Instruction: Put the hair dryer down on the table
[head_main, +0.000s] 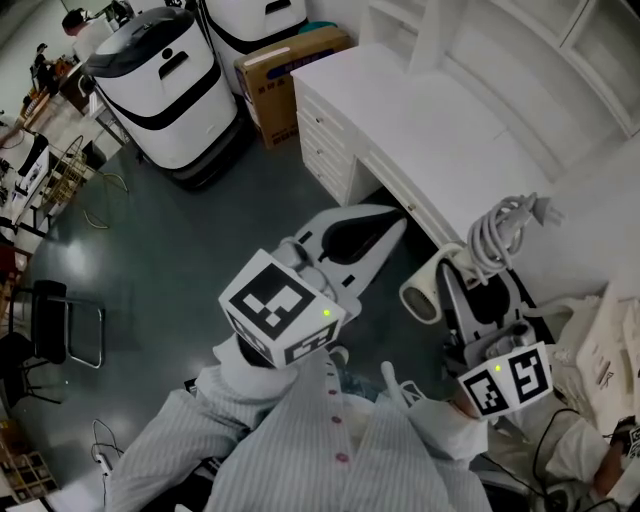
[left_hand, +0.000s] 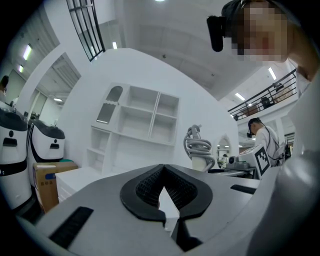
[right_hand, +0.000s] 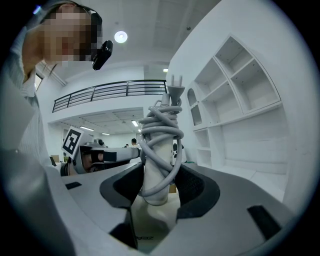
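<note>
Head view shows 2 hand-held grippers, 1 hair dryer, 1 white table, 2 white wheeled machines and 1 cardboard box. The left gripper (head_main: 385, 225) points toward the table (head_main: 430, 120). Its jaws are closed tip to tip in the left gripper view (left_hand: 162, 170), with nothing between them.

The right gripper (head_main: 485, 275) grips the hair dryer (head_main: 425, 295) and holds it up beside the table's near edge. The dryer is not lying on the table. In the right gripper view the 2 jaws of the right gripper (right_hand: 157, 170) press on the dryer's cream handle (right_hand: 152, 150). 1 grey cord (right_hand: 160, 125) is wound around the handle, and its plug (right_hand: 173, 90) stands at the top with 2 prongs. The machines (head_main: 165, 85) and the box (head_main: 290, 65) stand on the floor well apart from both grippers.
</note>
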